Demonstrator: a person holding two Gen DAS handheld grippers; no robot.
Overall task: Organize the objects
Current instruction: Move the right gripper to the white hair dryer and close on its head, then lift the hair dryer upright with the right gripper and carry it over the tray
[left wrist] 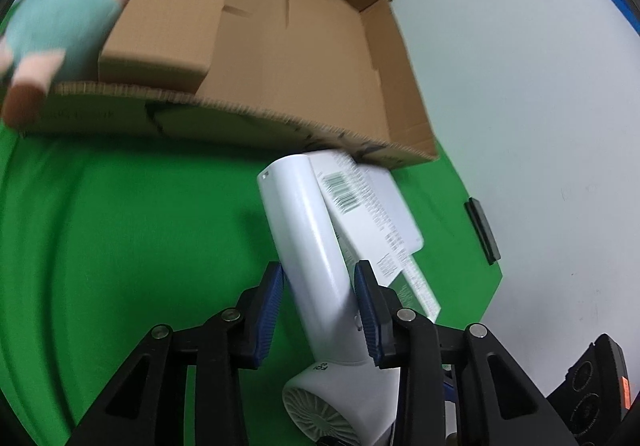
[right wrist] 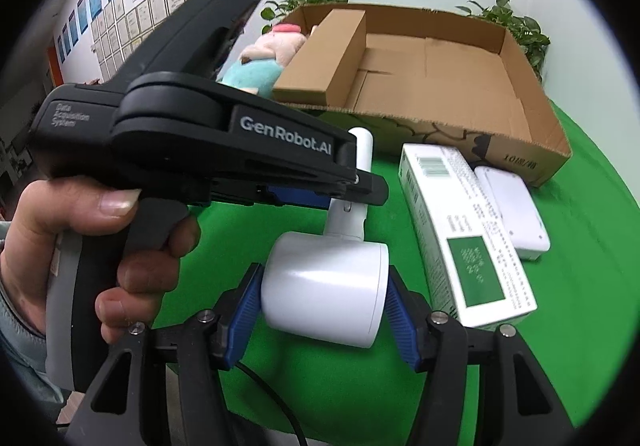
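A white hair dryer [left wrist: 308,242] is held over the green cloth. My left gripper [left wrist: 319,274] is shut on its handle, which points toward the cardboard box [left wrist: 280,57]. My right gripper [right wrist: 324,286] is shut on the dryer's barrel [right wrist: 326,294]. The left gripper's body [right wrist: 180,141] shows in the right wrist view, gripped by a hand. A white and green carton [right wrist: 460,234] and a white flat device [right wrist: 516,213] lie on the cloth in front of the box [right wrist: 440,65]. A pink and teal plush toy [left wrist: 68,17] lies at the box's left end.
A smaller brown box [right wrist: 328,57] sits inside the big box at its left. The green cloth [left wrist: 120,226] covers the table. Plants [right wrist: 516,25] stand behind the box by a white wall. A black cable [right wrist: 276,402] hangs below the dryer.
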